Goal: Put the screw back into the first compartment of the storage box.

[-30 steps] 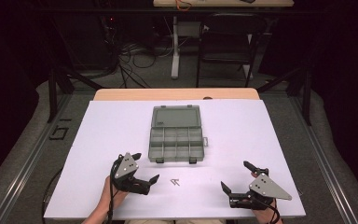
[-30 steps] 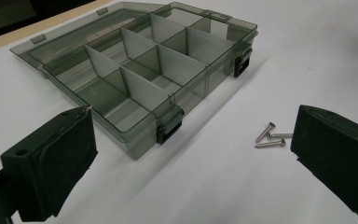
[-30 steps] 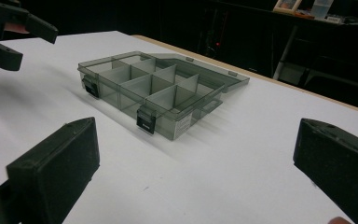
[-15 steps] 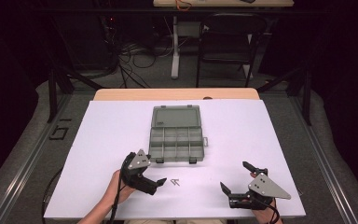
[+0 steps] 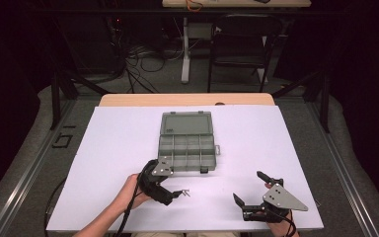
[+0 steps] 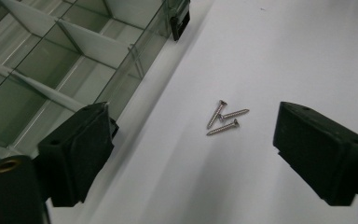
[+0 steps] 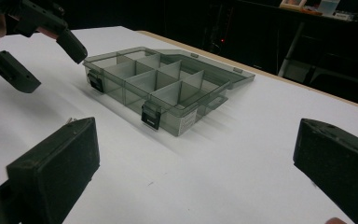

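While the left gripper (image 5: 170, 185) hangs at lower centre of the high view, angled down, jaws spread wide, three screws (image 6: 223, 119) lie between them on the white table (image 5: 276, 138), beside the open compartment box (image 5: 187, 143). Right gripper (image 5: 249, 190), lower right, also gapes, holding nothing.

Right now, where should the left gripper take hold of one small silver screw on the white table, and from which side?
Probably from above, fingers across the shank of the outermost small silver screw: the three lie flat and overlap, so its free end is clearest.
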The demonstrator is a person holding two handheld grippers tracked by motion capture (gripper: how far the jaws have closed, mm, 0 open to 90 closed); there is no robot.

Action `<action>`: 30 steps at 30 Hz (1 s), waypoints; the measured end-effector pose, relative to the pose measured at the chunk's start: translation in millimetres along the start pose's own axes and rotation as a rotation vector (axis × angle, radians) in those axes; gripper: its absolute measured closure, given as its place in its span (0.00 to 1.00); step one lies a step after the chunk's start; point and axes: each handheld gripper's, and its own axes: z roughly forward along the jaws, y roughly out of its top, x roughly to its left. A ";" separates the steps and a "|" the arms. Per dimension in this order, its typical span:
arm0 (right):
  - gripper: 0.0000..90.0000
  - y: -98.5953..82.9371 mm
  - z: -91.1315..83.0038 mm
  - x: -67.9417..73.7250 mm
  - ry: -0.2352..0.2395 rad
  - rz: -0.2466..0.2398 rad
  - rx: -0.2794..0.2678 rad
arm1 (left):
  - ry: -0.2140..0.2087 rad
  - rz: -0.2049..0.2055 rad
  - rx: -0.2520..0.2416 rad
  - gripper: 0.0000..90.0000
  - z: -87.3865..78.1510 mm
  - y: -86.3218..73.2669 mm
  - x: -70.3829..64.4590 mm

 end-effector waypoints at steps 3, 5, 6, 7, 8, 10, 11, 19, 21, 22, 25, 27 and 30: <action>0.00 -0.1 -0.2 0.0 0.002 0.000 0.001 | -0.006 0.008 0.026 0.18 3.1 6.3 1.2; 0.00 -0.9 1.9 0.4 0.000 0.005 -0.026 | -0.008 0.018 0.044 0.24 6.0 10.9 1.1; 0.00 -0.9 1.9 0.4 0.000 0.005 -0.026 | -0.008 0.018 0.044 0.25 6.0 10.9 1.1; 0.00 -0.5 0.2 0.3 -0.003 0.001 -0.003 | -0.034 0.032 0.065 0.29 8.5 14.4 0.9; 0.00 -0.3 -0.2 0.1 -0.001 0.000 0.004 | -0.034 0.037 0.072 0.31 9.9 15.5 0.1; 0.00 -0.6 0.7 0.0 0.004 -0.001 -0.003 | -0.044 0.052 0.091 0.35 12.2 19.2 -0.3; 0.00 -0.6 0.7 0.0 0.007 -0.001 -0.001 | -0.042 0.057 0.095 0.38 13.0 20.3 -0.5; 0.00 -0.7 0.8 0.3 0.004 -0.007 0.002 | -0.080 0.073 0.148 0.56 26.0 28.2 -1.5; 0.00 -0.6 0.6 0.2 0.005 -0.009 0.006 | -0.080 0.077 0.155 0.58 27.7 28.8 -1.7; 0.00 -0.6 0.5 0.4 0.003 -0.009 0.011 | -0.088 0.080 0.172 0.61 30.6 30.2 -1.4; 0.00 -0.6 0.6 0.4 0.007 -0.011 0.015 | -0.103 0.078 0.179 0.65 33.5 31.4 -0.6; 0.00 -1.3 2.8 1.5 0.000 -0.009 -0.013 | -0.119 0.086 0.200 0.68 36.8 33.3 0.1; 0.00 -0.9 1.5 1.0 0.001 -0.018 0.012 | -0.132 0.085 0.215 0.72 40.3 35.0 -0.6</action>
